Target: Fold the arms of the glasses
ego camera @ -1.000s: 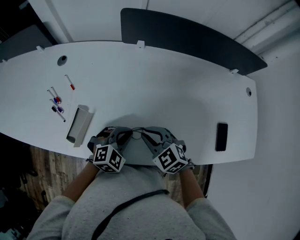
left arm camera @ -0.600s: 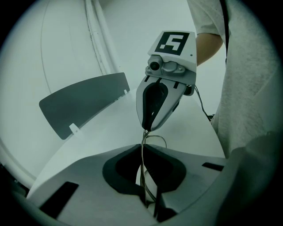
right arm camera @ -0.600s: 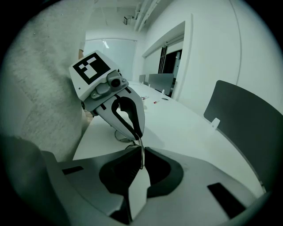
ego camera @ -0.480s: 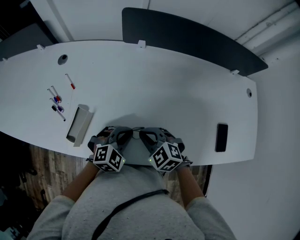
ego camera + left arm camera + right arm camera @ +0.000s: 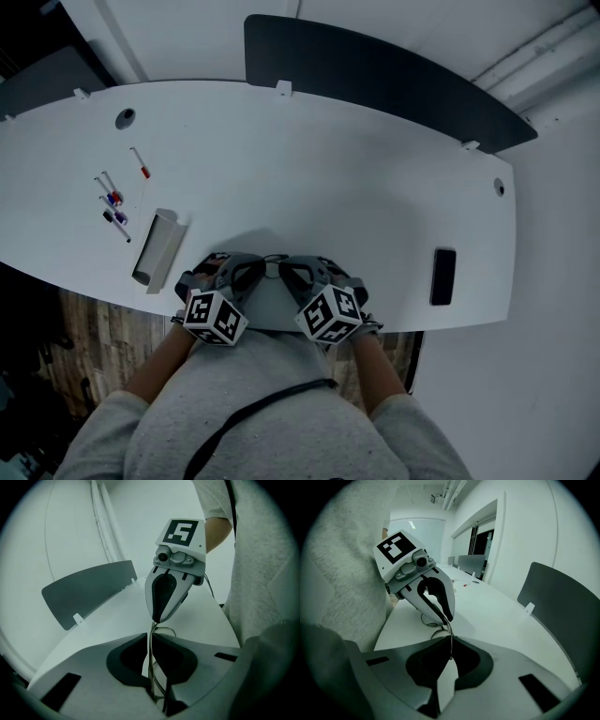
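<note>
Thin wire-framed glasses [image 5: 273, 263] sit between my two grippers just above the table's near edge, right in front of the person's body. My left gripper [image 5: 257, 270] is shut on the frame; in the left gripper view the wire rim [image 5: 151, 667] runs down between its closed jaws [image 5: 149, 637]. My right gripper [image 5: 288, 270] faces it tip to tip and is shut on a thin arm of the glasses [image 5: 450, 646]. In the right gripper view a lens loop [image 5: 432, 621] lies on the table under the left gripper [image 5: 448, 618].
The white curved table [image 5: 309, 178] carries several markers [image 5: 114, 202] and a grey open case [image 5: 157, 247] at the left. A dark phone [image 5: 442, 274] lies at the right. A dark divider panel [image 5: 375, 75] stands along the far edge.
My right gripper has shifted a little to the left, toward the left gripper, and its jaws have closed on the glasses arm. The left gripper has stayed put.
</note>
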